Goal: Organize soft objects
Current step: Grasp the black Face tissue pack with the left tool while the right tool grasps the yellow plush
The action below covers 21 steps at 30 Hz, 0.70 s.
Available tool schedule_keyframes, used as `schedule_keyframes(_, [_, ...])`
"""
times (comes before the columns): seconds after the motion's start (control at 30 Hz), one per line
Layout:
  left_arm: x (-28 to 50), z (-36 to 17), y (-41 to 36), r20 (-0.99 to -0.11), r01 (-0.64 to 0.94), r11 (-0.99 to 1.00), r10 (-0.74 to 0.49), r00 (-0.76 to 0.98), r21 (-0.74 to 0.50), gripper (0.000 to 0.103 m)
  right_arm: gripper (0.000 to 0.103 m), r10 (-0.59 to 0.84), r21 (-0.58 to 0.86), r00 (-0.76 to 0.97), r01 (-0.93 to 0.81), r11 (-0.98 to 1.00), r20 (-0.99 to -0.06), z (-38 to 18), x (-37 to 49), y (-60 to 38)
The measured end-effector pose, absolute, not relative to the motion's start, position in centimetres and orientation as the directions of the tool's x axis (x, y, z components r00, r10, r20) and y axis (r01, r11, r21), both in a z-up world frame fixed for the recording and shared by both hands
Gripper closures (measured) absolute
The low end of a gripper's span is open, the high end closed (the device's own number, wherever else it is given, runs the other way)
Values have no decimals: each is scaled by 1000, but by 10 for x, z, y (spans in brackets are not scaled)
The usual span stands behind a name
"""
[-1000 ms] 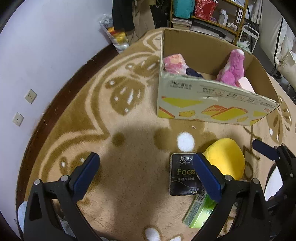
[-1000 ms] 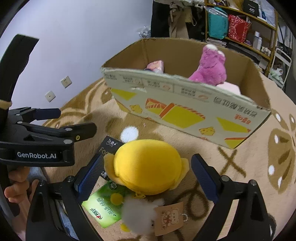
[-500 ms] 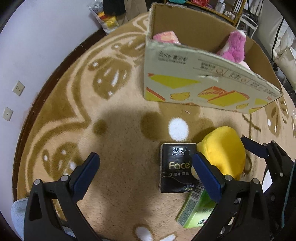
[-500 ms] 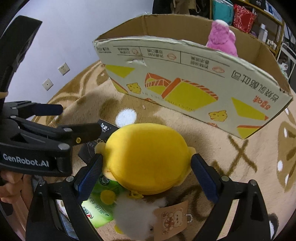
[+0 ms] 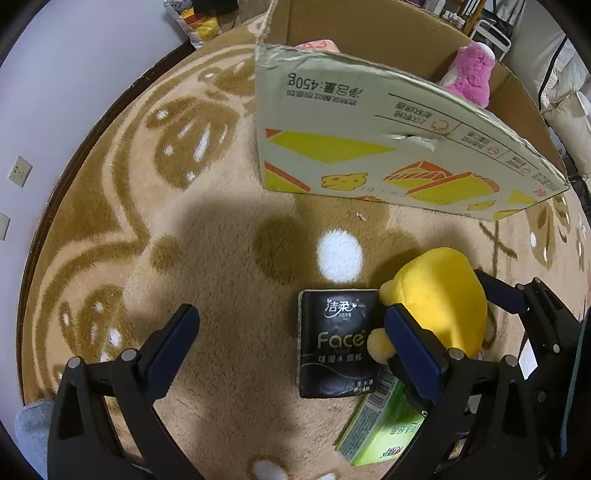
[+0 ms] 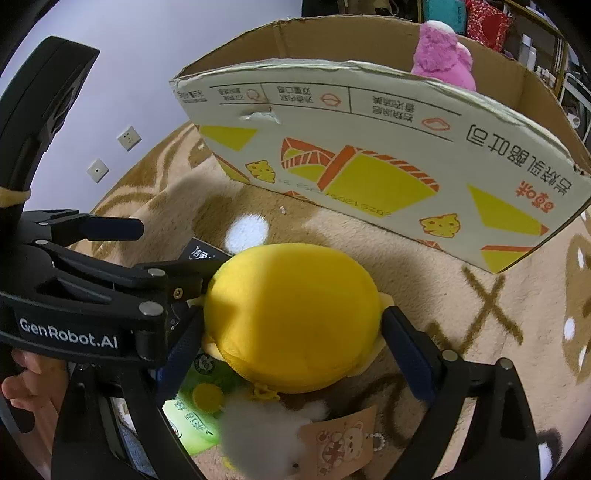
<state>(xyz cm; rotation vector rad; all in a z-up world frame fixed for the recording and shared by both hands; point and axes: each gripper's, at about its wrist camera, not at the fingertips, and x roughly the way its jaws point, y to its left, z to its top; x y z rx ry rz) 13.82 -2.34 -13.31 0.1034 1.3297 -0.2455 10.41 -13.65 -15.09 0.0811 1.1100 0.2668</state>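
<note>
A yellow plush toy (image 6: 291,317) lies on the rug in front of a cardboard box (image 6: 369,147). My right gripper (image 6: 291,350) is wide open with a finger on each side of the plush, touching or nearly touching it. A white pom-pom and paper tag (image 6: 343,439) hang at its near end. My left gripper (image 5: 291,350) is open low over a black tissue pack (image 5: 334,341), with the plush (image 5: 439,299) just past its right finger. A green tissue pack (image 5: 384,432) lies beside it. A pink plush (image 5: 469,70) sits in the box (image 5: 369,147).
The patterned tan rug (image 5: 166,229) covers the floor. A white wall with sockets (image 6: 129,138) runs on the left. Shelves with bags (image 6: 487,18) stand behind the box. Another pink item (image 5: 314,46) lies in the box's left corner.
Both grippers have moved forward and down toward the box. The right gripper's fingers now flank the yellow plush closely. The left gripper has come closer over the black tissue pack.
</note>
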Motion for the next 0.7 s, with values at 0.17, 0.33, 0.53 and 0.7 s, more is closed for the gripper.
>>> schedule_keyframes(0.17, [145, -139, -23, -969, 240, 968, -129, 208, -77, 3, 4, 228, 170, 418, -173, 970, -879, -150, 103, -134])
schedule_keyframes(0.33, [150, -146, -27, -969, 242, 966, -144, 201, -94, 4, 4, 235, 188, 415, -152, 970, -879, -153, 107, -139])
schedule_keyframes(0.53, [154, -150, -35, -966, 247, 967, -127, 223, -70, 4, 0, 223, 185, 410, -132, 974, -884, -158, 111, -142])
schedule_keyframes(0.7, [156, -157, -34, -969, 224, 969, -147, 199, -101, 4, 0, 224, 187, 405, -130, 974, -887, -159, 111, -142])
